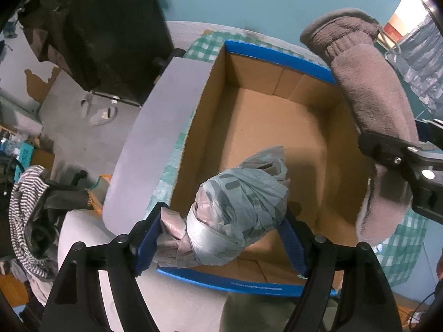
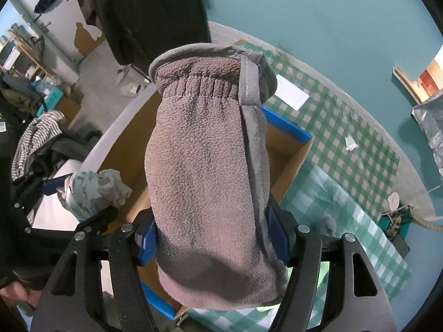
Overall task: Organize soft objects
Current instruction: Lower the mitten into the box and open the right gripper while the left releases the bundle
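Note:
My left gripper (image 1: 221,238) is shut on a grey knotted plastic bag bundle (image 1: 238,213) and holds it over the near edge of an open cardboard box (image 1: 277,127) with a blue rim. The bundle also shows in the right wrist view (image 2: 88,193). My right gripper (image 2: 218,238) is shut on a grey-brown fleece mitten (image 2: 205,171), held upright over the box's right side. The mitten also shows in the left wrist view (image 1: 371,94). The box floor is bare.
The box stands on a table with a green checked cloth (image 2: 346,144). A grey box flap (image 1: 155,127) sticks out to the left. White paper (image 2: 290,91) and small scraps (image 2: 351,144) lie on the cloth. A chair with striped clothes (image 1: 25,207) stands left.

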Demonstrator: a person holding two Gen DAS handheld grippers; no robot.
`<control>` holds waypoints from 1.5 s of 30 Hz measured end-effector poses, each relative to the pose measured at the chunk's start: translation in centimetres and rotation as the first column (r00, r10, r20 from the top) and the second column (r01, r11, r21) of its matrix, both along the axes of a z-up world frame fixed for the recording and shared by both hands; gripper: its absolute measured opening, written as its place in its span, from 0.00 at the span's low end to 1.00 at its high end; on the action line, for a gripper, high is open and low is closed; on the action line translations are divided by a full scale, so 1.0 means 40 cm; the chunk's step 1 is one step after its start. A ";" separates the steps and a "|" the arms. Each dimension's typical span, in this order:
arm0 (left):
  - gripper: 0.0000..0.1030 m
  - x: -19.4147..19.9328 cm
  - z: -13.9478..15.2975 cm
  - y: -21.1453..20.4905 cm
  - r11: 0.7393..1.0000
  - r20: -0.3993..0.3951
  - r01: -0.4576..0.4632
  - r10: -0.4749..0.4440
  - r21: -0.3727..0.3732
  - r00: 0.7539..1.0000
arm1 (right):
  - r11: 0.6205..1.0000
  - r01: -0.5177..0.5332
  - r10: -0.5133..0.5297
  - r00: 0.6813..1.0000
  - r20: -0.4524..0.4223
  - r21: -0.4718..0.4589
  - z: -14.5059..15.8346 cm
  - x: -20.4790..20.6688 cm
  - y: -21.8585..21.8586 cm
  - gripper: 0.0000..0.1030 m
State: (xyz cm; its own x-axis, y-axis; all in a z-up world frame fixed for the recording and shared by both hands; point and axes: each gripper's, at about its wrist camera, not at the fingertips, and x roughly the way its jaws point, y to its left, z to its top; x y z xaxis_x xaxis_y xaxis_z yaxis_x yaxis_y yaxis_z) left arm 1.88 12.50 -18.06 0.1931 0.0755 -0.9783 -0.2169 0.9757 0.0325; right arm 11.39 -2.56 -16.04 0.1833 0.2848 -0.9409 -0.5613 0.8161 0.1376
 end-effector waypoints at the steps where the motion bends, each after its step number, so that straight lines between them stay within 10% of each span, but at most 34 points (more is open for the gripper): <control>1: 0.78 0.000 0.000 0.000 1.000 0.000 -0.002 0.002 0.010 1.000 | 1.000 -0.003 0.003 1.000 0.004 0.002 0.001 -0.002 0.001 0.69; 21: 0.79 0.000 0.001 0.008 0.997 -0.015 -0.033 0.032 -0.071 0.999 | 0.998 -0.007 0.004 0.999 0.033 0.067 0.026 -0.013 0.007 0.78; 31: 0.75 -0.015 0.049 -0.062 0.986 0.112 0.072 -0.089 0.147 0.990 | 0.995 -0.016 0.014 1.000 0.025 0.097 0.038 -0.020 0.016 0.78; 45: 0.77 -0.007 0.044 -0.090 0.986 0.114 0.167 -0.168 0.016 0.979 | 0.978 -0.138 0.151 0.986 -0.070 0.157 0.023 -0.045 0.049 0.78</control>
State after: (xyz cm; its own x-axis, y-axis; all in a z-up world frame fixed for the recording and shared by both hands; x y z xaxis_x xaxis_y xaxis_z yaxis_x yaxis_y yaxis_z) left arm 1.58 8.88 -16.31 0.3145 0.0387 -0.9485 -0.0532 0.9983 0.0231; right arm 9.59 -0.60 -15.10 0.0548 0.4430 -0.8948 -0.6535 0.6935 0.3033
